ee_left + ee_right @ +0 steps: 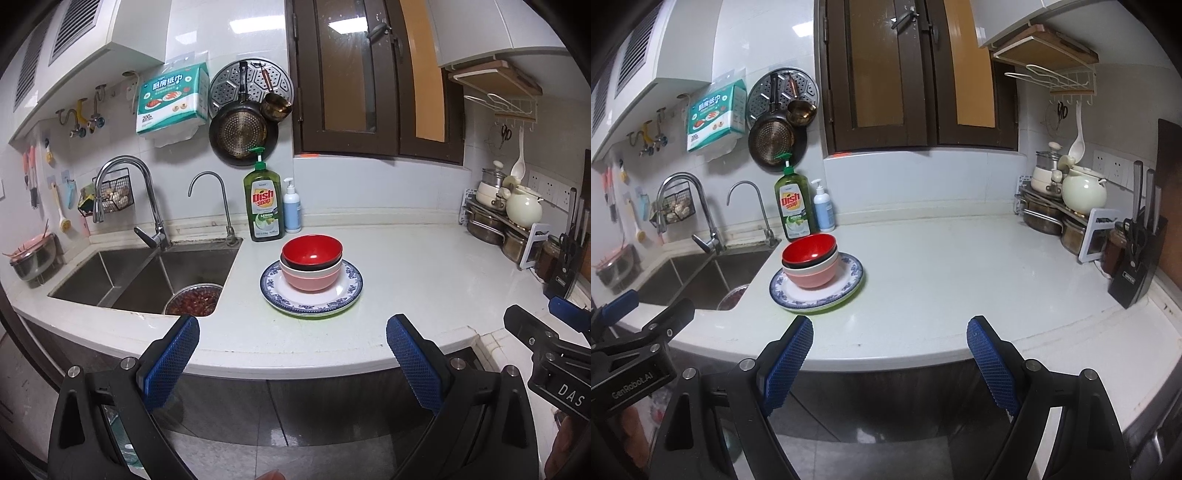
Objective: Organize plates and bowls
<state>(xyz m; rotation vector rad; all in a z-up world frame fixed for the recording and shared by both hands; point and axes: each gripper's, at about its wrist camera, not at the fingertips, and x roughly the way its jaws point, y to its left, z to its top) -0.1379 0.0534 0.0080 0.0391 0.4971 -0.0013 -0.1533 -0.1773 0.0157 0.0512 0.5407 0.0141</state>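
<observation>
Both grippers, left gripper (pixel 291 350) and right gripper (pixel 890 349), hung wide apart and empty short of the counter (pixel 942 280); bowls (pixel 311 262) looked already nested on plates (pixel 347 291), so likely only retreat remained.

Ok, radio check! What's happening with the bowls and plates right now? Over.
Left tool and right tool open, empty, short of the counter. Bowls nested on stacked plates beside the sink. Nothing in the way.

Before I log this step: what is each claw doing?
Left claw: open, holding nothing.
Right claw: open, holding nothing.
</observation>
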